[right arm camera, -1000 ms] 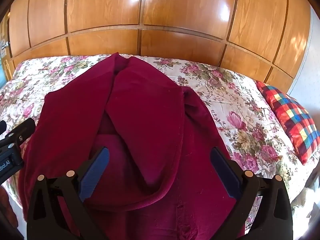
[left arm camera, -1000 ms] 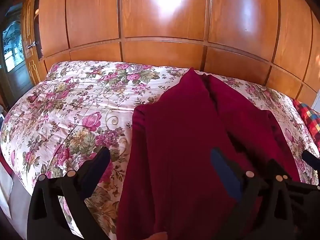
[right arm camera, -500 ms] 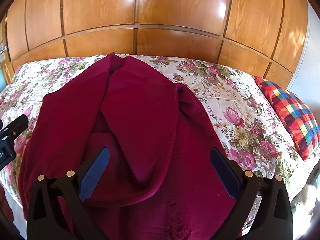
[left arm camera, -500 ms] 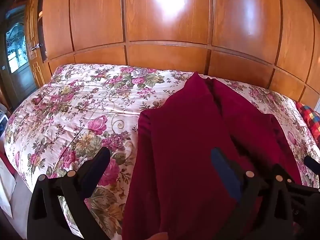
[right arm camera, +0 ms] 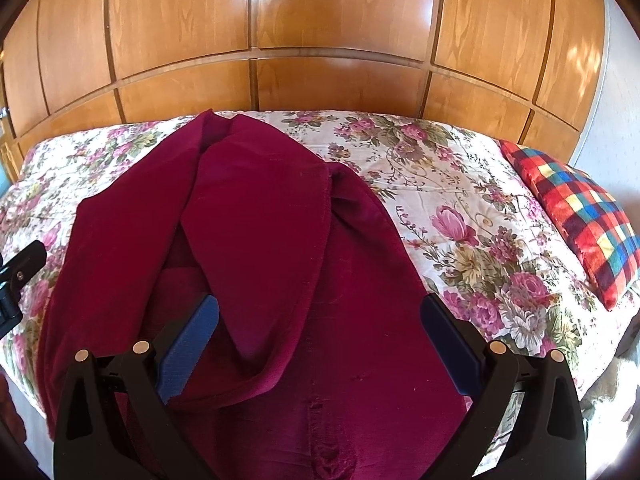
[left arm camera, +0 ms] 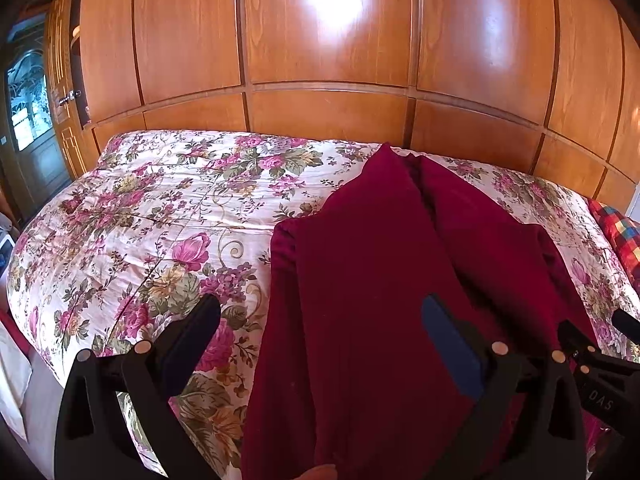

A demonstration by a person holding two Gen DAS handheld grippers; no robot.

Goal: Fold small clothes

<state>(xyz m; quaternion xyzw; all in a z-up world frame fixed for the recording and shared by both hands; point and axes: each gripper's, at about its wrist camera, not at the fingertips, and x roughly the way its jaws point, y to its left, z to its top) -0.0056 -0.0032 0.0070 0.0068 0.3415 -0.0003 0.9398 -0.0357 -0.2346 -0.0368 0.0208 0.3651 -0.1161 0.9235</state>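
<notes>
A dark red garment (left arm camera: 380, 288) (right arm camera: 256, 248) lies spread on the floral bedspread (left arm camera: 152, 216) (right arm camera: 460, 184), its two side panels folded in toward the middle. My left gripper (left arm camera: 320, 320) hovers open over the garment's left edge, nothing between its fingers. Above the garment's near middle my right gripper (right arm camera: 320, 316) hangs open, also empty, its blue pads (right arm camera: 188, 344) wide apart. The right gripper's body shows at the right edge of the left wrist view, and the left one at the left edge of the right wrist view.
Glossy wooden wardrobe panels (left arm camera: 328, 60) (right arm camera: 340, 24) rise behind the bed. A plaid pillow (right arm camera: 576, 216) (left arm camera: 616, 232) lies at the bed's right end. A glazed door (left arm camera: 28, 120) stands at far left. A fingertip (left arm camera: 320, 472) shows at the bottom edge.
Both grippers have pulled back and risen a little from the garment, so more bed and wardrobe shows. The garment lies as before; both stay open.
</notes>
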